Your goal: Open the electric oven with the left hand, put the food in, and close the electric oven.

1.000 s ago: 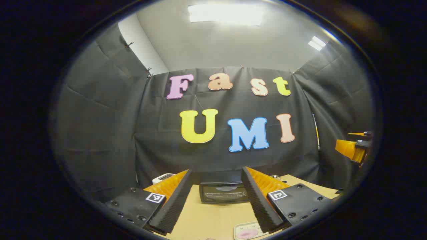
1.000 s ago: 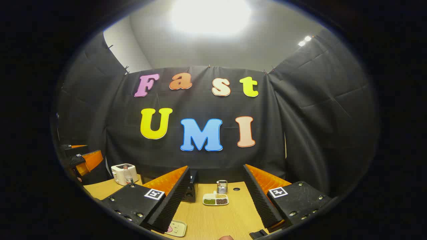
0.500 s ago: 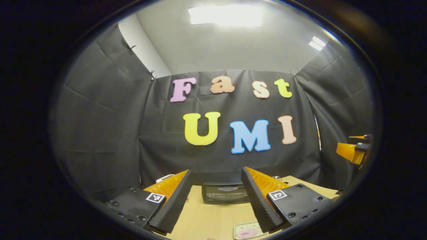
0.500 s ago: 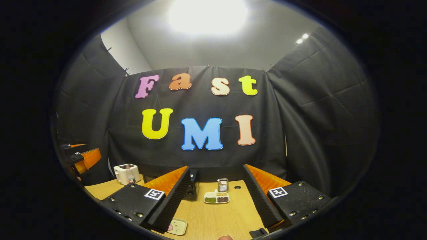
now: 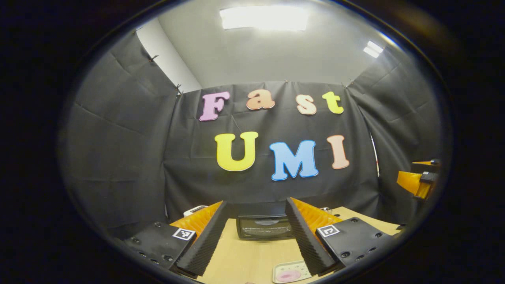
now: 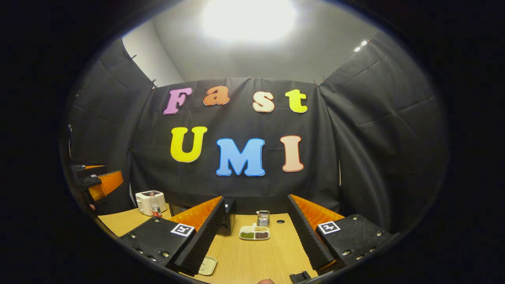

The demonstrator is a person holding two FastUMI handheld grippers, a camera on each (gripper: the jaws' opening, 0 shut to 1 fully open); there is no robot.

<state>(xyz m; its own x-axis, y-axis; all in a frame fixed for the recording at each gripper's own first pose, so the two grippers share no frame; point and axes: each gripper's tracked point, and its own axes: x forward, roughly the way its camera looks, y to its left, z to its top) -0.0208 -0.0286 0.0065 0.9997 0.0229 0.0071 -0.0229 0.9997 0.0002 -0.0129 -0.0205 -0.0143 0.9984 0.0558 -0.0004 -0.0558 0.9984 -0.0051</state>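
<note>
In the left gripper view the black electric oven (image 5: 265, 227) stands at the far side of the wooden table (image 5: 244, 256), door closed, framed between the fingers of my left gripper (image 5: 255, 236), which is open and holds nothing. A pale tray with pink food (image 5: 288, 273) lies near the right finger. In the right gripper view my right gripper (image 6: 254, 238) is open and holds nothing; the oven's side (image 6: 227, 221) peeks past its left finger, and the food tray (image 6: 207, 265) lies low left. The other gripper (image 6: 98, 183) hovers at far left.
A white toaster (image 6: 149, 202) with a small bottle stands at the back left of the table (image 6: 260, 260). A divided dish of beans (image 6: 254, 233) and a metal holder (image 6: 263, 217) sit mid-table. Black cloth walls close in the table on three sides.
Both views have shifted slightly; the food tray sits a little farther left and lower in the right gripper view. Both grippers stay open and the oven door stays closed.
</note>
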